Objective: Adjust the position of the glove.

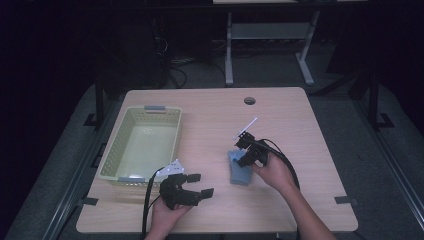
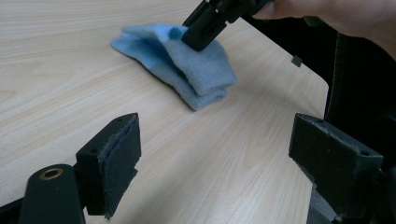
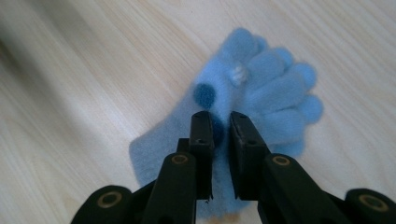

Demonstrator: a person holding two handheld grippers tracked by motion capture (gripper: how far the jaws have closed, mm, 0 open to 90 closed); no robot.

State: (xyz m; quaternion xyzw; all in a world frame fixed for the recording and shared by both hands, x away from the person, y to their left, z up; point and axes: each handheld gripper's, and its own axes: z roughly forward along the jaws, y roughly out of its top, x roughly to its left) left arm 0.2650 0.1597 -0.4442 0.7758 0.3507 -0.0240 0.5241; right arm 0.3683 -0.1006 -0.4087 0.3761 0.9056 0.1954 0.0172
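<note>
We see the right gripper (image 3: 219, 122) low over a pair of light blue gloves (image 3: 261, 93) that lies on the wooden table (image 1: 300, 125), right of the middle and well apart from the pale green basket (image 1: 141, 142) at the left. Its jaws stand close together with only a thin slot between them, and their tips touch the fleece near two dark blue dots. We cannot tell if any cloth is really pinched in the slot.

In our judgement the main risk is a shallow grip. If the jaws catch only the upper layer, a lift may peel one glove away and leave the other on the table, or the fleece may slip out, because it is soft and gives little to bite on. The gloves are stacked loosely, so a sideways pull could also unfold them. If the jaws push down too hard before they close, they may only press the cloth flat.

In the high view the right hand (image 1: 272, 172) reaches forward from the bottom edge with the forearm slanted to the left, and the gripper points down and away from the person onto the gloves. The left gripper (image 1: 192, 187) waits near the front edge of the table, just beside the basket's near corner, with its jaws wide apart and empty, and it faces toward the gloves.
</note>
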